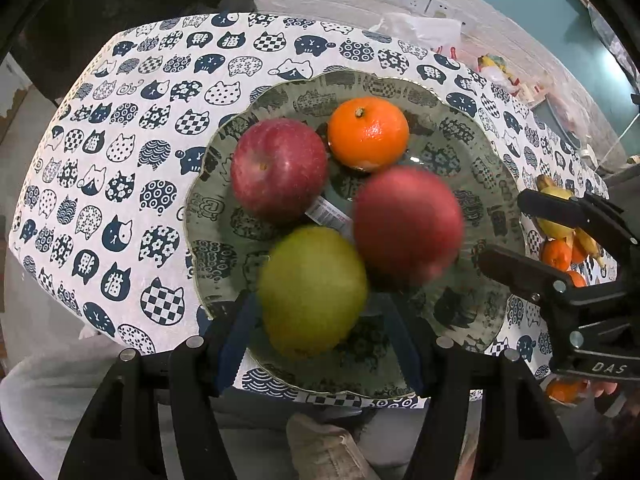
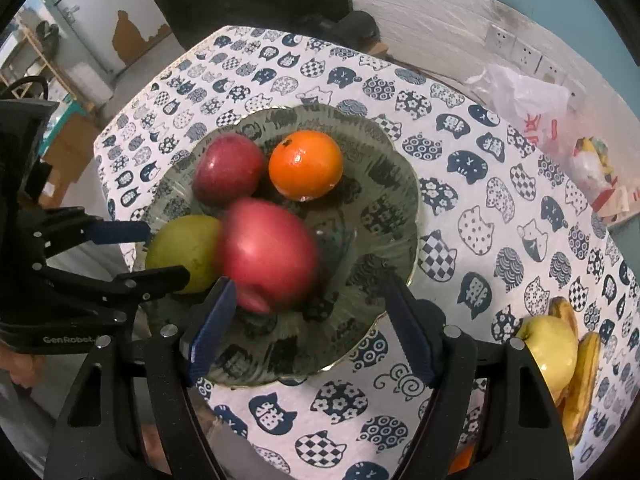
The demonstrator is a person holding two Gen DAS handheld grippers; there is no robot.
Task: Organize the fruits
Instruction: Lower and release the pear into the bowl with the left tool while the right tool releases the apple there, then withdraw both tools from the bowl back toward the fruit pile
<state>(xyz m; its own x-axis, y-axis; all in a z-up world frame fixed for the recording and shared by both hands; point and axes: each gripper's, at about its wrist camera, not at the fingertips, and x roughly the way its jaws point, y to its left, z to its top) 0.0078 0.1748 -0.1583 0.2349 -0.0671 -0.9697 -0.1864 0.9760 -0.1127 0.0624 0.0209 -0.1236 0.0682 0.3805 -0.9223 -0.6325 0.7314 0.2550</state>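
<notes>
Cat-print tablecloth point(image 2: 480, 216) under a crowded plate point(image 2: 392, 184): both grippers' jaws gape empty, so the blurred apple point(image 2: 268, 252) may roll off.

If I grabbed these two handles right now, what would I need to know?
Left hand-held gripper: open, fingers either side of the green pear in the glass plate; no squeeze visible.
Right hand-held gripper: open, empty, over the plate's near rim.
Done: two red apples, one orange and the pear sit in the plate.
Left: a yellow apple, bananas and small oranges lie on the tablecloth to the right.
</notes>
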